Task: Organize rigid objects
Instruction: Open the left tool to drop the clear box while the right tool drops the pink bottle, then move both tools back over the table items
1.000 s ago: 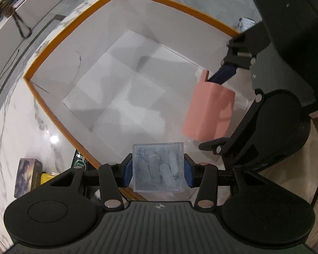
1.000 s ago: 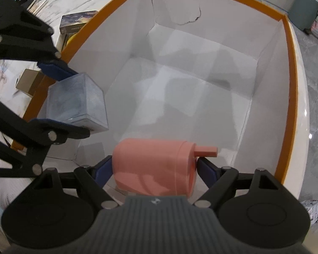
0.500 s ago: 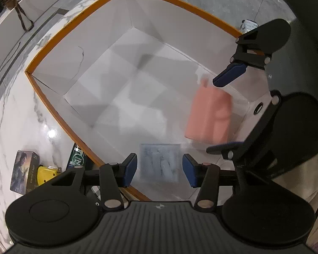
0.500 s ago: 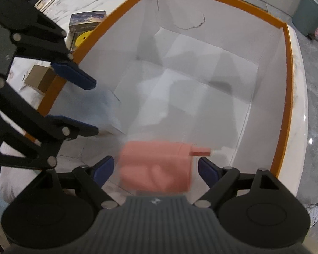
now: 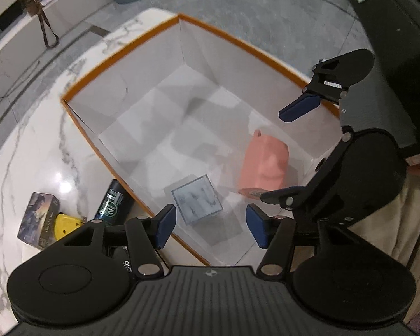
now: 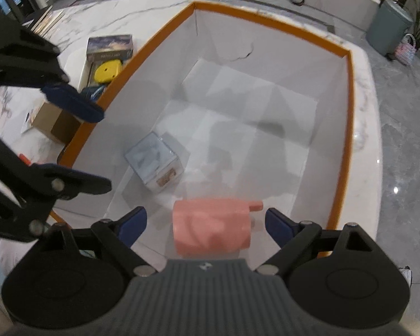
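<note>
Both tools — left tool (image 5: 211, 225), right tool (image 6: 205, 224) — have just opened, empty; we see clear cube (image 5: 196, 198) and pink cylinder (image 6: 211, 228) lying straight below in the box (image 6: 266, 18).

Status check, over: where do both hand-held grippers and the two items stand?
Left hand-held gripper and right hand-held gripper open, jaws just widened, nothing held. Clear cube and pink container down in bin. Nothing in the way.

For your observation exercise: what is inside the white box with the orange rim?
Inside the white box lie a clear cube and a pink container. The gripper body hides the floor of the box nearest the camera.
</note>
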Available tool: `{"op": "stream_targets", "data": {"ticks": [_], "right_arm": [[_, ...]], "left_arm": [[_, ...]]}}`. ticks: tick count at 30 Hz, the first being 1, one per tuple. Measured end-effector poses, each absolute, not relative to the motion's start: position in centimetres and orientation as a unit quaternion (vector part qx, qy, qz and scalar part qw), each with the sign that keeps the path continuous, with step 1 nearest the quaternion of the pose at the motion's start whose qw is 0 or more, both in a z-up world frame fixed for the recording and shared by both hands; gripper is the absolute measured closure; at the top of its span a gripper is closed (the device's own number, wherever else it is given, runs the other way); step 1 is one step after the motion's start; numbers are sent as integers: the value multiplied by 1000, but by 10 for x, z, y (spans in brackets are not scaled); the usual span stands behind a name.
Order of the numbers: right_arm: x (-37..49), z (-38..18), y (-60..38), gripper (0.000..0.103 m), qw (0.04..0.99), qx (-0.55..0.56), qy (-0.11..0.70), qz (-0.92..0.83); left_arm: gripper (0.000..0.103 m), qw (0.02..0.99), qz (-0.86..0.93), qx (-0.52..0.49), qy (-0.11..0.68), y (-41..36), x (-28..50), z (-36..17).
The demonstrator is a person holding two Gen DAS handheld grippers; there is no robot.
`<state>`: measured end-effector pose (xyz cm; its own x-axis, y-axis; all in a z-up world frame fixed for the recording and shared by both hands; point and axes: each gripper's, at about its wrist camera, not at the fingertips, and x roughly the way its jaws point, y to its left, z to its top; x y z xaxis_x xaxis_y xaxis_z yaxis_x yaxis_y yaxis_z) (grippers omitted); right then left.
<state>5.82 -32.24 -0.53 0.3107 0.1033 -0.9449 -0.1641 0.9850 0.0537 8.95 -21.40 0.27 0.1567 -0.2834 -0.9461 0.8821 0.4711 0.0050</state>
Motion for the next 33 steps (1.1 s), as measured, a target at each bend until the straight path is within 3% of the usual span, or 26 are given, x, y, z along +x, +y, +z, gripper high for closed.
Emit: {"op": "stream_targets", "data": {"ticks": [20, 33], "right_arm": [[41, 54, -272, 13, 883, -43, 463, 62], [59, 61, -200, 12, 883, -91, 444, 124]], "left_arm": [[34, 775, -373, 243, 449, -144, 72, 48], [34, 801, -329, 193, 461, -65, 78, 49]]}}
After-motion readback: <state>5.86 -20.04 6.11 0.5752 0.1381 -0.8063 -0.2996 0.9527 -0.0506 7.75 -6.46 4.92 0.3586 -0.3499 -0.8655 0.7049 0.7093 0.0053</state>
